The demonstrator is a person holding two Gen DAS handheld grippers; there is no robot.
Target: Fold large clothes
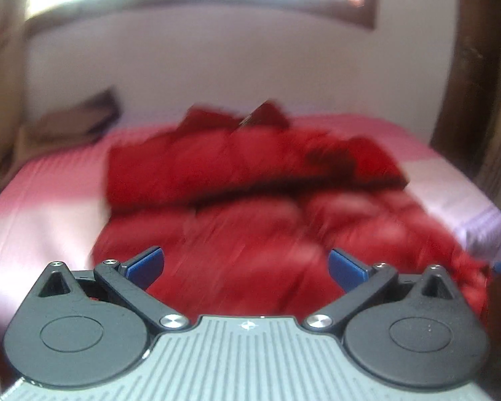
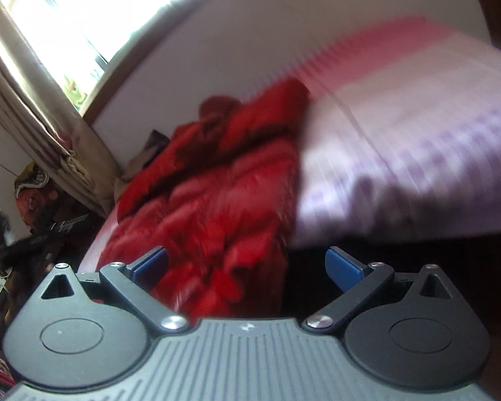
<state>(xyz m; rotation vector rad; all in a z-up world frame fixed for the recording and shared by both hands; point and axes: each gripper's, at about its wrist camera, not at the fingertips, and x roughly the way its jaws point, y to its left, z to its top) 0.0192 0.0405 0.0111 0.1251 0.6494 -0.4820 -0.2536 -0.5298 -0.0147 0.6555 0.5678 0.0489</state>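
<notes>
both pairs of tongs fill the foreground of their own views, and everything past them is blurred. the left tongs [image 1: 246, 264] stand spread as wide as they go, blue pads far apart, with nothing pinched between them; the red padded jacket [image 1: 250, 193] lies just beyond and below the tips, and i cannot tell whether either pad brushes it. the right tongs [image 2: 247, 265] are spread just as wide and also hold nothing; past them the near edge of the jacket [image 2: 213, 207] hangs over the side of the bed [image 2: 400, 153].

the jacket lies on the bed's pink and lilac sheet [image 1: 43, 200], roughly in the middle, well short of the wall behind. its far part looks doubled over the near part, with a dark shadowed edge running across it, so one fold seems to be in. it is still bulky and rumpled, and the near hem trails loose. what is left, i judge, is to catch that near edge, bring it up, and tidy the bundle.
</notes>
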